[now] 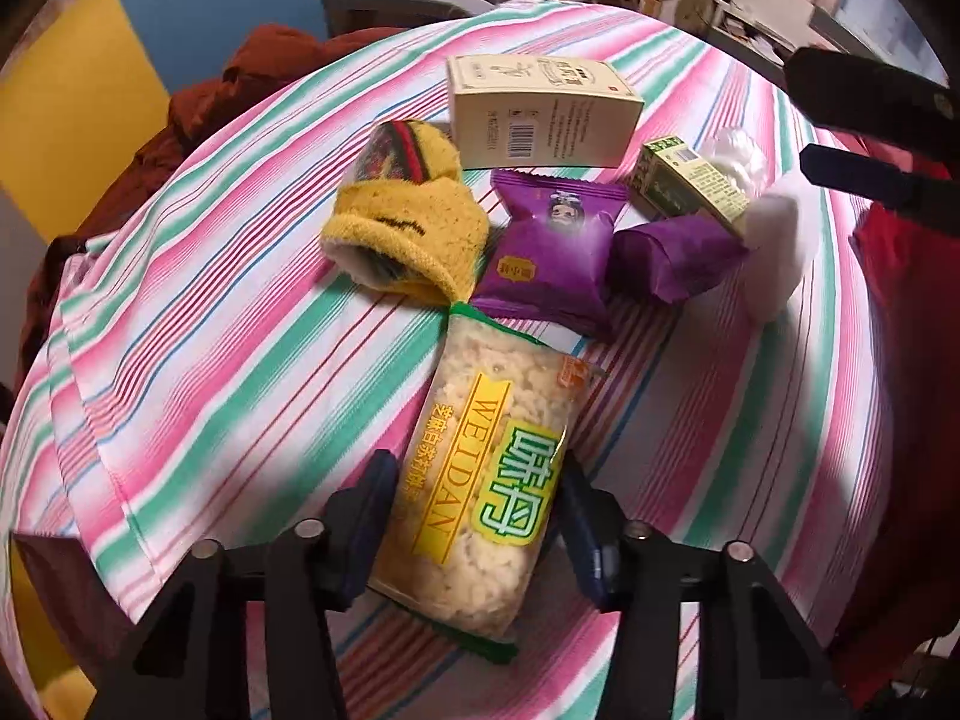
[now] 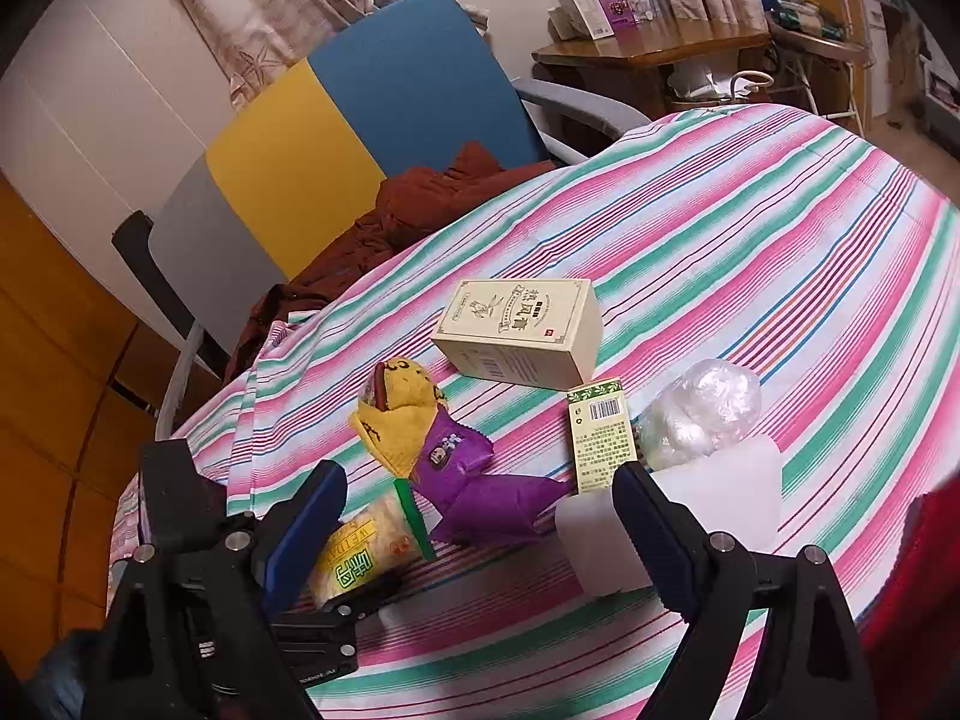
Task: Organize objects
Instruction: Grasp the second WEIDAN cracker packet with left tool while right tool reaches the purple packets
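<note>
Nearest, in the left wrist view: the left gripper has its fingers either side of the rice snack pack, lower half of the pack between the pads; looks pinched or v. close to it, though actual contact can't be confirmed, and the pack lies on the striped cloth w/ its green end toward the pile. Judgement: pack is light, crinkly film, slippery, contents brittle, so squeeze across the middle, gently, not the sealed ends, or it'll crush or slide out. Right gripper is spread wide, nothing between the fingers, hovering over the near edge of the pile; a white roll sits right by its right finger. Next out: two purple snack packets overlapping each other, soft foil, light, prob. slippery; take by the puffed body. Yellow sock lies touching them on the left, floppy, grips anywhere, may drag its neighbours. Small green box is stiff card, easy to take across the narrow sides; it leans on the purple wrapper. Clear plastic wad just beside it: almost weightless, squashy. Farthest: beige box, rigid, broadest item; grab across the short width, may need nearly full opening. Chair beyond the table.
</note>
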### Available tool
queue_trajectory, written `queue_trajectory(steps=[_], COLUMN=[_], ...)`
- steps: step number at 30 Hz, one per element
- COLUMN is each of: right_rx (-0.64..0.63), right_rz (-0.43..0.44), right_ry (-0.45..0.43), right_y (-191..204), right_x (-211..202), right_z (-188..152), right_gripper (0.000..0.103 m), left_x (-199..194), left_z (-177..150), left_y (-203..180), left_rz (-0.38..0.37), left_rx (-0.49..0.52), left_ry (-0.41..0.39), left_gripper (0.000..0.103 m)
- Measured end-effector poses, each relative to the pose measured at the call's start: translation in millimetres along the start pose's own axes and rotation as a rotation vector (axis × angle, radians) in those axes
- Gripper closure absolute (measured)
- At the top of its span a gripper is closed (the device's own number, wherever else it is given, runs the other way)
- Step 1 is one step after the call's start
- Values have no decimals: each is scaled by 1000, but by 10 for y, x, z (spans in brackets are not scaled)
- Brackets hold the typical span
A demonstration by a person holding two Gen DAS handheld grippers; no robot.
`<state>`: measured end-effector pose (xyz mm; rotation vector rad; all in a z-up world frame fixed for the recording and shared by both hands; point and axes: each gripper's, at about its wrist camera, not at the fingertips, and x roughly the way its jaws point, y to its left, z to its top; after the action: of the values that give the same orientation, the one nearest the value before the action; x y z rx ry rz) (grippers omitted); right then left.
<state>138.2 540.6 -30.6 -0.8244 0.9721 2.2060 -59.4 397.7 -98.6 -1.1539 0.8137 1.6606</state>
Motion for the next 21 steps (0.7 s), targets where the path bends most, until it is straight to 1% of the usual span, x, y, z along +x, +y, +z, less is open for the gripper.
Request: queue_trajectory(steps=[3, 5, 9, 11, 14, 15, 16, 17, 18, 20, 21], right_rx=[0, 3, 2, -7, -30, -40, -46, -54, -71, -90, -121], right_rz=[-5, -4, -4, -6, -1, -6, -9, -12, -21, -35, -45], right_ry=[-3, -4, -3, -4, 1, 7, 10, 16, 29, 54, 67], right_y=[-12, -16, -18, 1, 49, 66, 75, 86, 111, 149, 202], right_x=[-1, -4, -3, -7, 15, 30, 39, 55, 92, 157, 199], right_z=[4, 3, 2, -2, -15, -22, -28, -34, -36, -47, -52], right_gripper=[12, 12, 12, 14, 18, 19, 24, 32, 35, 46, 49], left_x=[-69, -124, -261, -322, -428, -426, -435, -441, -447, -489, -496], left_z=[-125, -245, -532, -695, -943, -968, -1013, -1017, -1043, -1088, -1098], left_y=[-15, -49, -117, -193, -339, -392, -409, -389, -380, -368, -381], left_rz=[3, 13, 5, 1, 13, 9, 5, 2, -4, -16, -19], left_rx=[-50, -79, -162, -179, -187, -189, -191, -198, -208, -219, -225], left_ry=[-15, -30, -64, -88, -121, -127, -137, -147, -155, -171, -175], left_gripper=[55, 55, 55, 55, 55, 55, 55, 55, 55, 55, 55])
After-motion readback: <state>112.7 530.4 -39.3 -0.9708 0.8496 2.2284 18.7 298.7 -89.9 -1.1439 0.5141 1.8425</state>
